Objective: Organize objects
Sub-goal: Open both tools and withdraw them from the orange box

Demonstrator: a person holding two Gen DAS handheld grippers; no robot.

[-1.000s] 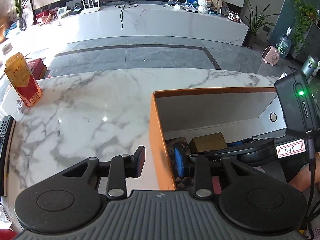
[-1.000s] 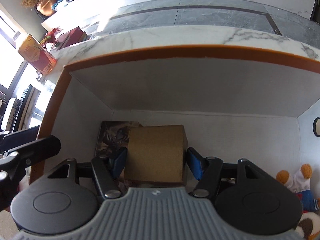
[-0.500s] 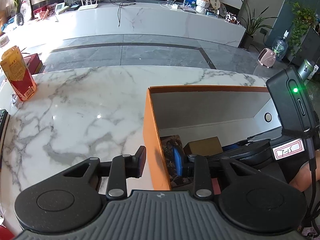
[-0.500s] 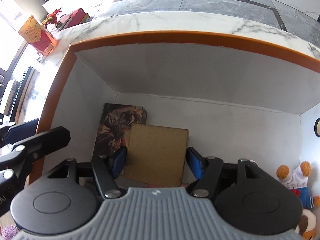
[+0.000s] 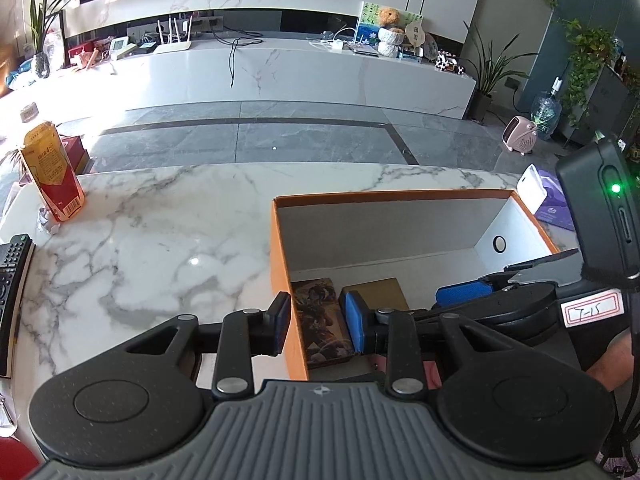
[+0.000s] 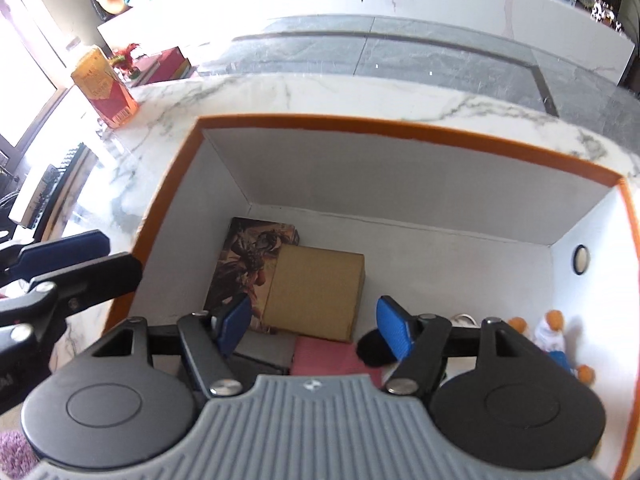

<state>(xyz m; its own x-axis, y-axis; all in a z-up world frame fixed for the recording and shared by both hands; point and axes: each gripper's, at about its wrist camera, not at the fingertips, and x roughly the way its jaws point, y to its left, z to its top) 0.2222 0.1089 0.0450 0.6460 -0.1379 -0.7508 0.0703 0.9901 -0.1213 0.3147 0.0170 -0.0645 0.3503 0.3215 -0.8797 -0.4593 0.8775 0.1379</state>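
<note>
Matte kraft cardboard box (image 6: 316, 294) lying flat inside orange-rimmed bin (image 6: 400, 130); right gripper (image 6: 316, 322) jaws wide, left gripper (image 5: 318, 322) jaws straddling bin wall.

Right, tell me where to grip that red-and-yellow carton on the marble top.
Grip the red-and-yellow carton around its middle, fingers across the two narrower faces, coming in level from the box side. It stands upright and alone on the marble table, with open space there.
</note>
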